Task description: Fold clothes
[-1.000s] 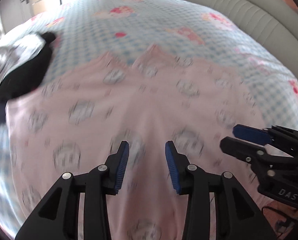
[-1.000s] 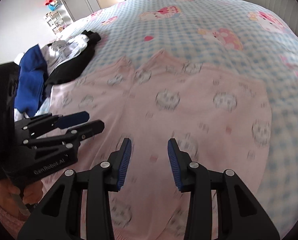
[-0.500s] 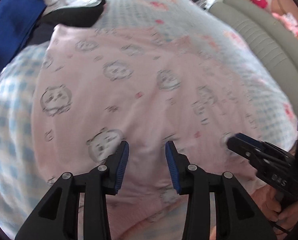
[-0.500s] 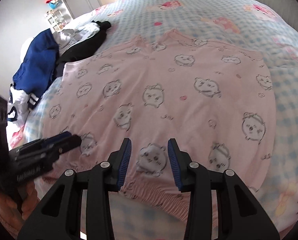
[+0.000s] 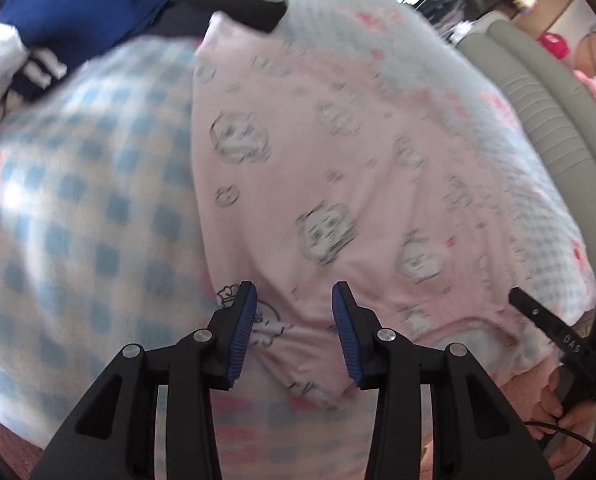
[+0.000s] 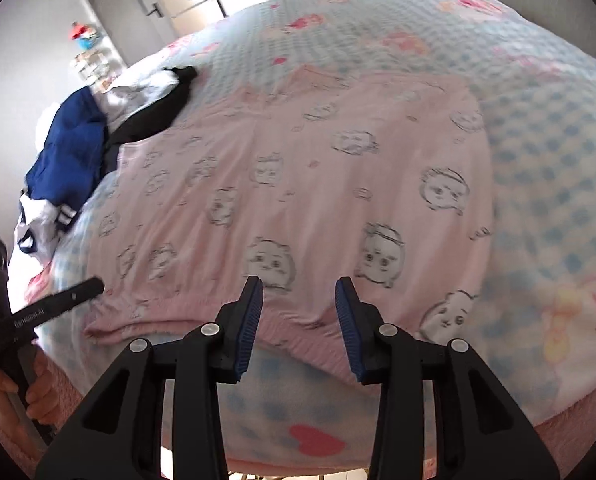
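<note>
A pink garment [image 6: 298, 184] printed with grey cartoon faces lies spread flat on the bed; it also shows in the left wrist view [image 5: 337, 184]. My left gripper [image 5: 294, 320] is open and empty, just above the garment's near left corner at its ribbed hem. My right gripper [image 6: 299, 312] is open and empty over the near hem, right of the middle. The left gripper also appears at the left edge of the right wrist view [image 6: 58, 300], and the right gripper at the right edge of the left wrist view [image 5: 537, 316].
The bed has a blue-and-white checked blanket [image 6: 557, 160] with cartoon prints. A pile of blue, black and white clothes [image 6: 82, 136] lies at the far left beside the garment. A grey padded headboard [image 5: 557, 128] runs along the right. A door and shelves stand beyond the bed.
Both grippers have pulled back from over the garment's middle to its near hem, and the left one has swung towards the left corner. The garment stays flat.
</note>
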Motion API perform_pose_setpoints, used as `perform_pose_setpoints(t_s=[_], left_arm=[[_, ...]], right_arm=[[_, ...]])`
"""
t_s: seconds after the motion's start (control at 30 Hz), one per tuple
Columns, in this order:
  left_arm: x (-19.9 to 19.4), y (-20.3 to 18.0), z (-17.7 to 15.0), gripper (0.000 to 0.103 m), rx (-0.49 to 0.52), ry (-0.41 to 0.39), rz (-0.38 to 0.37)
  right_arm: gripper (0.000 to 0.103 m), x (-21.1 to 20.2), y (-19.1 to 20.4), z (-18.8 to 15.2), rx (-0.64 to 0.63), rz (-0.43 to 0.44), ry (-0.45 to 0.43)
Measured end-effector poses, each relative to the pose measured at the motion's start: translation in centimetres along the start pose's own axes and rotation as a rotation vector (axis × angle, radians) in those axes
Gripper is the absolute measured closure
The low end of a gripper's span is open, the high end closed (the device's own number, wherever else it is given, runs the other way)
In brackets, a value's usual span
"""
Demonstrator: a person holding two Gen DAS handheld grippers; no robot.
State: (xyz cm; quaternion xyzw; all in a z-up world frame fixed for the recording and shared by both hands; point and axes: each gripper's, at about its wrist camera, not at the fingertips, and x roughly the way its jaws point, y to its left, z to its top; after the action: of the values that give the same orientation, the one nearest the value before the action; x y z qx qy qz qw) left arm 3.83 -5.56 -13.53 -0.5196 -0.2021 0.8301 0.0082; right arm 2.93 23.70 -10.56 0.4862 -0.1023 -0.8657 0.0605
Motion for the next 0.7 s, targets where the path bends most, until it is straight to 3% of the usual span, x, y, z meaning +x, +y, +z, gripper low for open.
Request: perform_pose_setpoints(t_s=[0.1, 0.2, 0.33, 0.47, 0.63, 0.7], left_arm=[[-0.6, -0.6, -1.0, 0.064, 0.058, -0.010, 0.033], [-0.8, -0.8, -1.7, 0.062, 0.112, 0.017, 0.091], [-2.4, -0.9, -2.3, 0.062, 0.114, -0.024, 0.051], [-4.3, -1.8, -1.9, 0.061, 0.128, -0.106, 0.001], [-2.1, -0.8, -2.5, 0.061, 0.123, -0.015, 0.126], [-2.1, 0.1, -2.9, 0.061, 0.108, -0.014, 0.126]], right_arm=[[0.067, 1.0, -1.8, -0.8, 0.016, -0.055, 0.053], [0.068, 0.1, -3.4, -1.8, 0.044, -0.018, 0.054], [0.066, -1.5, -4.5, -2.2, 0.074, 0.025, 0.037], [0.065, -2.1, -4.9, -1.6, 0.102, -0.002, -0.001], [0.065, -1.2, -5.6, -1.8, 0.120, -0.050, 0.027], [0.065, -1.0, -6.3, -2.4, 0.138, -0.065, 0.043]])
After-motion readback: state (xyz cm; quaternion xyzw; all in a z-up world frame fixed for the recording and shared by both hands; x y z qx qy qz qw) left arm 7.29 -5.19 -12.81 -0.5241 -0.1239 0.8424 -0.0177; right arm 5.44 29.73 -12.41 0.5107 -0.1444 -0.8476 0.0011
